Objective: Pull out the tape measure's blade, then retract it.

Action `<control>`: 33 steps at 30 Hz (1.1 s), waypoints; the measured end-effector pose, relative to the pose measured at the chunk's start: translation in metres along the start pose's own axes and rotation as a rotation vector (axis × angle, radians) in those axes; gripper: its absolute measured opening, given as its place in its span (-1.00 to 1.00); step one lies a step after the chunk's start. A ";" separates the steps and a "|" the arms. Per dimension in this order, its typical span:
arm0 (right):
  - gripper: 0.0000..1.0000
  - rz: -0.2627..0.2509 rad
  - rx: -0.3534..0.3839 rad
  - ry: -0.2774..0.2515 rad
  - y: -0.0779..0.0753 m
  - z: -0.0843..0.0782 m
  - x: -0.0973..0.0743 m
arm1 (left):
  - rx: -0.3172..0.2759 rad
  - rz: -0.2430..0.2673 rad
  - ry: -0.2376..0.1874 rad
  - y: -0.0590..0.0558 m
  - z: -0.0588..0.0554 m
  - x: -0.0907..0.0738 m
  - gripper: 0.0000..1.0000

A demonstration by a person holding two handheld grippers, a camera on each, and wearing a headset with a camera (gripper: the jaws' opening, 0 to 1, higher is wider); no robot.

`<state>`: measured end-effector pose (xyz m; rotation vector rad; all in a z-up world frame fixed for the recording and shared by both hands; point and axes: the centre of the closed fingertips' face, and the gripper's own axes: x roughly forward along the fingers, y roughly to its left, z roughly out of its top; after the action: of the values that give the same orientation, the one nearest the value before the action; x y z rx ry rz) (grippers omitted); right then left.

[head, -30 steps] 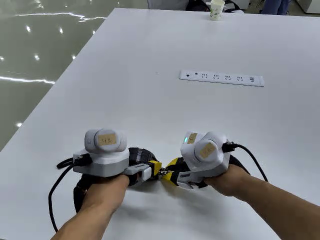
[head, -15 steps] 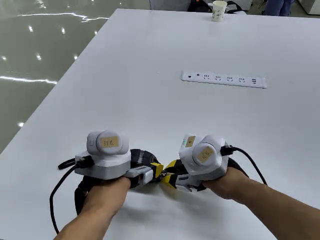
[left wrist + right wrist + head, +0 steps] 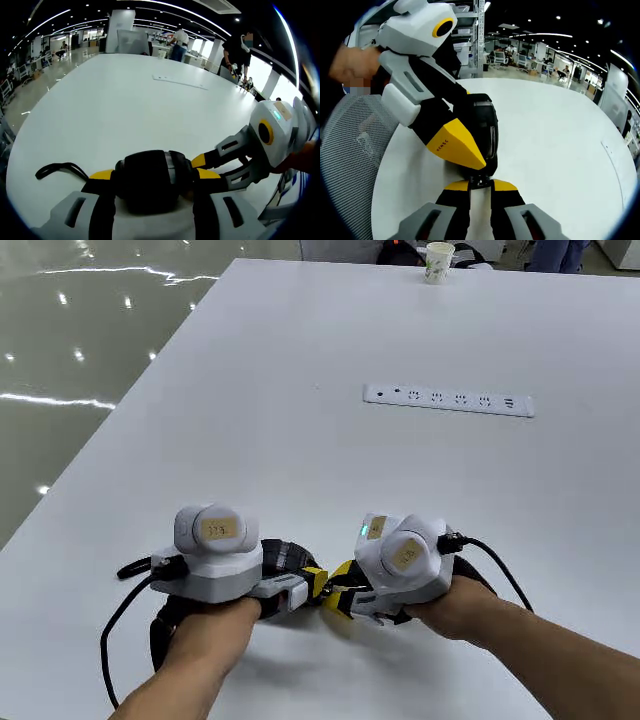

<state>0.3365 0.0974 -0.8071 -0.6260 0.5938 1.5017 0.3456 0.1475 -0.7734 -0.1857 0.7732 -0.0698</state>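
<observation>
Extension looks to be at or near zero. No blade length is visible between the grippers, so the pull is either not begun or already wound back; can't tell which.

- **Left gripper** (image 3: 155, 175): clamped across the tape measure (image 3: 482, 127) case, which seems to rest on the counter (image 3: 300, 390) near its front edge.
- **Right gripper** (image 3: 480, 186): pinched onto the blade's end hook (image 3: 479, 179), right at the case mouth.
- **Case:** black and rounded, with a black loop (image 3: 56, 169) beside it, likely its strap.
</observation>
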 end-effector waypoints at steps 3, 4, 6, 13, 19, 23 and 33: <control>-0.76 0.000 0.001 0.003 0.000 0.000 0.000 | -0.002 0.002 0.004 0.000 0.000 0.001 0.17; -0.75 -0.002 0.003 0.003 -0.001 0.000 0.000 | -0.004 0.001 0.006 0.000 0.000 0.001 0.17; -0.74 -0.003 0.007 0.003 -0.001 0.000 0.000 | -0.010 -0.001 0.012 0.000 0.000 0.001 0.17; -0.69 -0.001 0.012 -0.001 -0.001 0.001 -0.002 | -0.004 -0.003 0.023 -0.001 -0.001 0.001 0.18; -0.63 0.001 0.016 -0.004 0.000 0.001 -0.005 | 0.001 -0.013 0.051 -0.001 -0.008 0.001 0.19; -0.60 -0.005 0.021 -0.001 0.000 -0.001 -0.007 | 0.007 -0.015 0.059 -0.001 -0.010 0.000 0.19; -0.48 -0.026 0.052 0.004 0.000 -0.009 -0.018 | 0.041 -0.020 0.062 0.000 -0.010 -0.004 0.27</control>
<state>0.3368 0.0784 -0.8003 -0.5948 0.6237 1.4561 0.3357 0.1464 -0.7781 -0.1534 0.8306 -0.1110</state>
